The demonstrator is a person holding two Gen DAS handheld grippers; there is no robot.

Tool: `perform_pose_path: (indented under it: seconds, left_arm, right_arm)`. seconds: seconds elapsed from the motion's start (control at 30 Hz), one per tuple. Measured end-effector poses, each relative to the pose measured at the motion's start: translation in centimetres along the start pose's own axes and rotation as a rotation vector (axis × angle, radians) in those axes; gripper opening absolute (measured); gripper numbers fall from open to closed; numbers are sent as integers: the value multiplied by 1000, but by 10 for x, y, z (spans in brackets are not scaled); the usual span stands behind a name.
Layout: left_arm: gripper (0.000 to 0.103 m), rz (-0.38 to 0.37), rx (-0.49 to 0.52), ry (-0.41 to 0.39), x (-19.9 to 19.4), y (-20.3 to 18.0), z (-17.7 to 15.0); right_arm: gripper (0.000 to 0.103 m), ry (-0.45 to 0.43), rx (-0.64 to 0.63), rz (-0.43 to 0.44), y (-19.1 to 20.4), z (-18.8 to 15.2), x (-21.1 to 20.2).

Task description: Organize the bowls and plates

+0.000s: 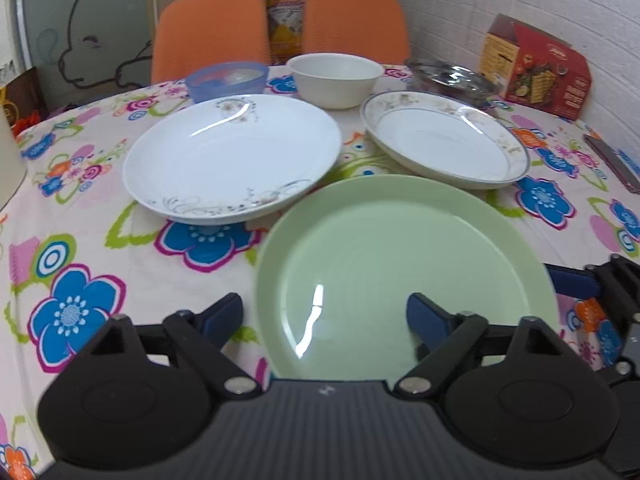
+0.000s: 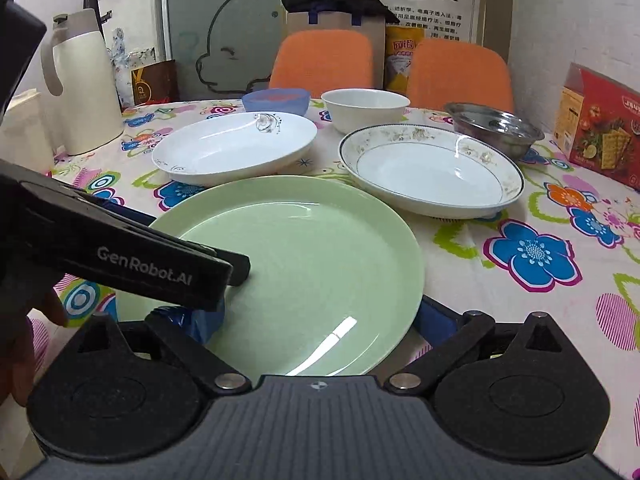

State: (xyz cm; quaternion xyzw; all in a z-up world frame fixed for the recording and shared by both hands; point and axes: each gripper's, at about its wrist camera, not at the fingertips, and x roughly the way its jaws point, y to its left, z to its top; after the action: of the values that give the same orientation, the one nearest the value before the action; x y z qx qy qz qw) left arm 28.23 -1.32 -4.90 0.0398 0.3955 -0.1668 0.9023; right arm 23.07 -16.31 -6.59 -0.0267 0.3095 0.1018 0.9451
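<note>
In the left wrist view, the left gripper sits at the bottom centre with its blue-padded fingers spread wide. One pad lies left of the round pale green plate, off its rim; the other hangs over the plate's inner surface. They clasp nothing.

In the right wrist view, the right gripper also stands wide open at the bottom centre, its blue pads on either side of the green plate's near edge, one at lower left and one just outside the rim at lower right. Whether they touch the plate cannot be told. The left gripper's black body crosses in from the left edge, its tip over the plate's left part.

The green plate lies flat on the flower-patterned tablecloth, filling the lower middle of both frames. Above it to the left lies a large white plate with grey scroll decoration, its near rim just beside the green one. Above right lies a white plate with a floral band and dark rim line.

Further up stand a translucent blue bowl, a plain white bowl and a shiny metal bowl. A red printed carton stands at upper right, two orange chair backs at the top, and a cream thermos jug at upper left of the right wrist view.
</note>
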Motion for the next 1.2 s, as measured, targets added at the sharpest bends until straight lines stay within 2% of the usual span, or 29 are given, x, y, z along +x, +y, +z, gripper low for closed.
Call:
perform_pose_path:
  seconds: [0.17,0.3,0.43,0.73,1.0,1.1,1.2]
  left_arm:
    - [82,-1,-5,-5,-9,3,-7]
    - [82,22,-20,-30,-28,11,-16]
    - [82,56,-57,-33,-45,30,-26]
    - [83,130,-124,-1,-60,76,-46]
    - [83,139,-145,-2,-48,94,-40]
    - [91,130,-139,-4,-44,94,-39]
    - [92,126,-134,-14,-47,93,-42]
  right_arm:
    - [88,15,-6,-4,11,3,-2]
    - [88,-7,-50,-33,33,0,-14]
    - [88,-36,-20,23,49,2,-20]
    - [89,2,-64,114,96,6,-3]
    - [88,34,-62,123,105,14,13]
    - [89,38,-67,133,105,13,15]
    - [86,47,-69,171,97,12,10]
